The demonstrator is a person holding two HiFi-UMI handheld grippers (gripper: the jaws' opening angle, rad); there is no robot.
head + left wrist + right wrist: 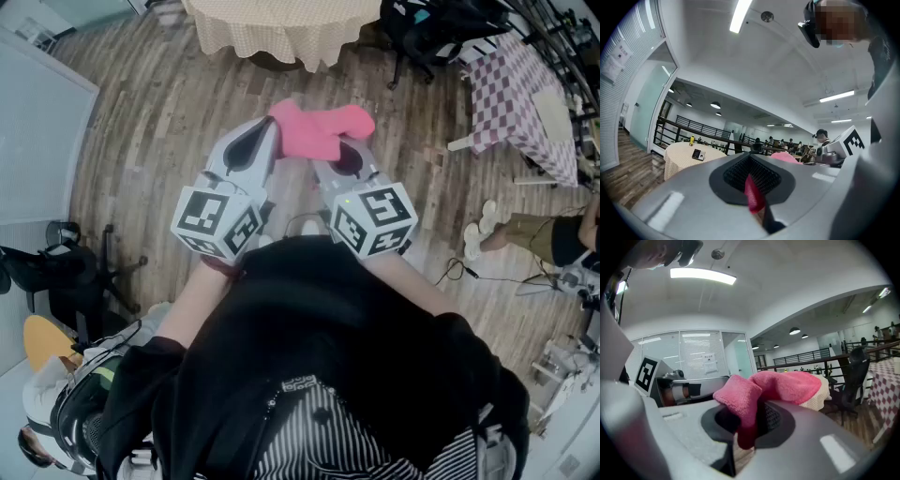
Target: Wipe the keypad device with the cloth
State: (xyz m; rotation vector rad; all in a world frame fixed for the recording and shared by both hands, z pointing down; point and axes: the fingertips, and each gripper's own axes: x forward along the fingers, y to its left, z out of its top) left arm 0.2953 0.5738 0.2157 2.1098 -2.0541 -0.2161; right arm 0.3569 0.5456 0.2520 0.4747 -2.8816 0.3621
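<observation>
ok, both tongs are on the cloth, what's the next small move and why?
Probably carry the cloth over to the round table. The left tongs and right tongs are both shut on it in mid-air. What looks like the keypad device sits on that table, well away, so nothing can be wiped yet.

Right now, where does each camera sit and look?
Head view: on the person's head, looking down at the left claw and right claw sharing a pink cloth; forearm and black top show.
Left gripper view: on the left claw, facing a round table; its jaws pinch the cloth, right claw alongside.
Right gripper view: on the right claw, facing a glass wall; its jaws pinch the cloth, left claw alongside.
All three share the cloth.
</observation>
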